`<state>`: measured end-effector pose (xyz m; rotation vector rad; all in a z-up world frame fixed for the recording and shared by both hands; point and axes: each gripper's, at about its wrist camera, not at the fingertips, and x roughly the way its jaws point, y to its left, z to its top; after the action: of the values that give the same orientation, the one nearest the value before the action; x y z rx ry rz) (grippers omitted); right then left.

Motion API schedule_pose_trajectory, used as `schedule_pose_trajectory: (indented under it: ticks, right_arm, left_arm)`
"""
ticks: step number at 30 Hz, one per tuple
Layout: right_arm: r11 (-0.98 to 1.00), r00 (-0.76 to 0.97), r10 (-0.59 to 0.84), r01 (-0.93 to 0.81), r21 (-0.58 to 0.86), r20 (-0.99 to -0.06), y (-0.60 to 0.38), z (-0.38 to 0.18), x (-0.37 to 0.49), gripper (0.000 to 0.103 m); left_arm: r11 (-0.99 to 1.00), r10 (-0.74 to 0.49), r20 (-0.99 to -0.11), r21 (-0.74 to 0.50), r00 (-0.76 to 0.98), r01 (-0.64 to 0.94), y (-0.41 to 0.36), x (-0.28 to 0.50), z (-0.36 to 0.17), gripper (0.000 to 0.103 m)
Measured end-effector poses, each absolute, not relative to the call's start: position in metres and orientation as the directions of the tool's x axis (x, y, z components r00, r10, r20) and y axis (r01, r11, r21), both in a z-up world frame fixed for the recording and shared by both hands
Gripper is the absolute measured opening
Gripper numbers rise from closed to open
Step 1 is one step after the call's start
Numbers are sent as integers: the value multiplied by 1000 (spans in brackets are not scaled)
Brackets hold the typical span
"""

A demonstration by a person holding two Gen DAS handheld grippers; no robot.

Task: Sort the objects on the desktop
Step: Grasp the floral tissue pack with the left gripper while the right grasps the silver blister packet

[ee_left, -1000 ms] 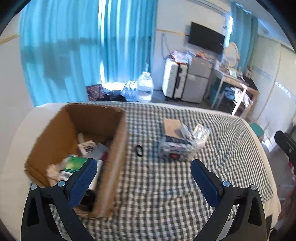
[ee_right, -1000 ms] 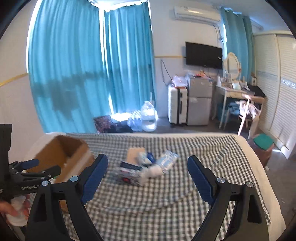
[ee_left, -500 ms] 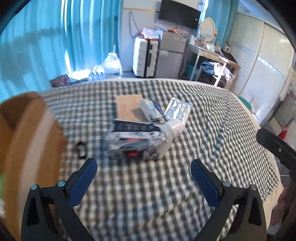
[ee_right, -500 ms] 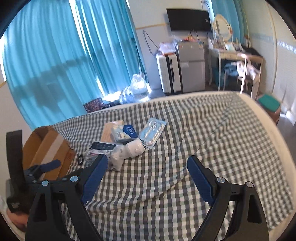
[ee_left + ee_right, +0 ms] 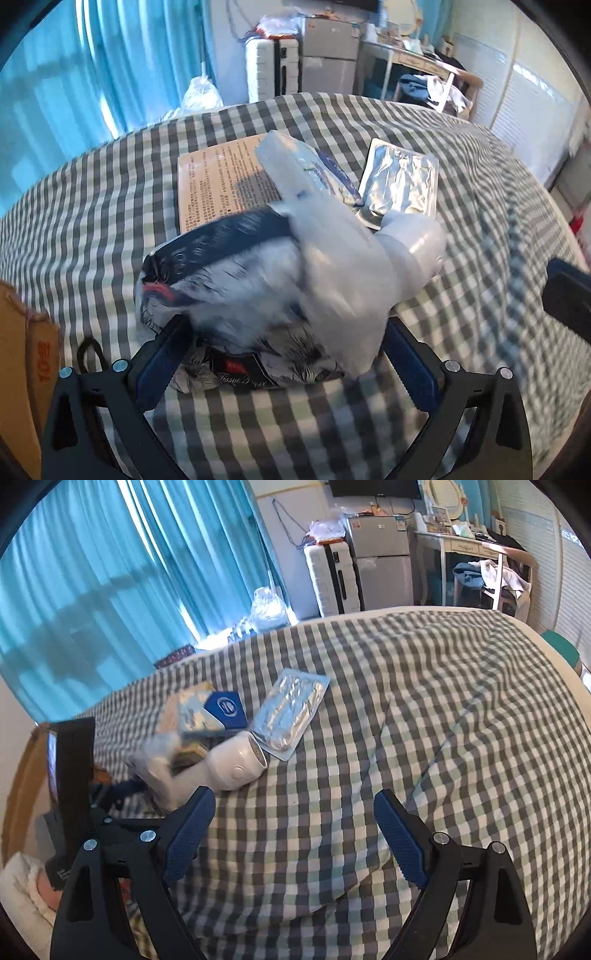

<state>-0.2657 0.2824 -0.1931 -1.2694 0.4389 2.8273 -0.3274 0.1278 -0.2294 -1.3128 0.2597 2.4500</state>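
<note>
We see the tissue pack on the checked cloth, sitting between the spread fingers of the left gripper, jaws wide, pads flanking it; contact unclear, view blurred. A white bottle lies across its right end, and a blue-white packet rests behind on a printed sheet, with a foil pouch just beside. Cardboard box at left edge. Right gripper hangs open over bare cloth, well apart from the pile.

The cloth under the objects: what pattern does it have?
The cloth is a grey, white and pale green check, clearest in the right wrist view.
</note>
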Motion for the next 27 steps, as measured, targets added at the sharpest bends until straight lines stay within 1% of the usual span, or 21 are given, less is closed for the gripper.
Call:
schedule_pose_trajectory:
  ticks: [1,3,4,5,7,9,11,12,13,16,18,20,23,25,27]
  right_arm:
    - [-963,-670,-101,-120,242,-735,281,-196,-268,88]
    - [-965,-675,-101,-111,236,-731,281,-197,-274,88]
    - [-965,-676,-99,-112,235,-730,281,-197,-279,88]
    - [-964,-677,-103,-111,240,-729,281,-197,-286,88]
    - [-959,-680,-120,-109,261,-723,283,-198,-299,88]
    - [-957,-677,-125,-111,268,-725,283,-198,-314,87]
    - [-957,-678,-124,-112,269,-724,282,-200,-331,79]
    - [-957,-663,-117,-124,263,-740,281,-204,-341,76]
    - [-955,-650,-117,-133,264,-751,280,-207,-348,69]
    - [-948,-586,-115,-176,265,-802,279,-228,-372,60]
    - [-941,-561,-125,-194,277,-818,279,-238,-379,52]
    - [-932,-591,-142,-190,308,-794,279,-235,-376,30]
    - [-949,-625,-144,-133,286,-767,269,-219,-365,19]
    - [-963,-645,-157,-70,262,-748,258,-207,-357,14]
    - [-962,-640,-184,-39,271,-746,252,-203,-358,14]
  left_arm:
    - [-924,223,-825,-8,-520,-383,125,-325,-228,91]
    - [-931,240,-814,-38,-529,-363,116,-323,-223,77]
    - [-932,269,-806,-79,-527,-354,109,-321,-219,68]
    - [-933,280,-801,-98,-529,-346,103,-320,-216,64]
    - [-933,276,-802,-91,-530,-348,98,-317,-211,52]
    - [-935,264,-798,-73,-541,-348,92,-315,-206,44]
    - [-940,266,-794,-90,-546,-328,81,-318,-202,40]
    - [-944,268,-790,-100,-552,-315,78,-320,-199,40]
    - [-946,273,-784,-114,-557,-302,74,-320,-196,40]
    - [-953,259,-778,-110,-572,-281,68,-321,-192,40]
    - [-955,249,-779,-97,-576,-282,69,-322,-193,40]
    - [-956,242,-780,-90,-577,-280,71,-324,-194,40]
    - [-957,240,-779,-90,-580,-276,73,-328,-195,40]
    - [-957,242,-780,-96,-577,-272,72,-331,-195,39]
    - [-961,238,-778,-105,-582,-254,70,-335,-195,39]
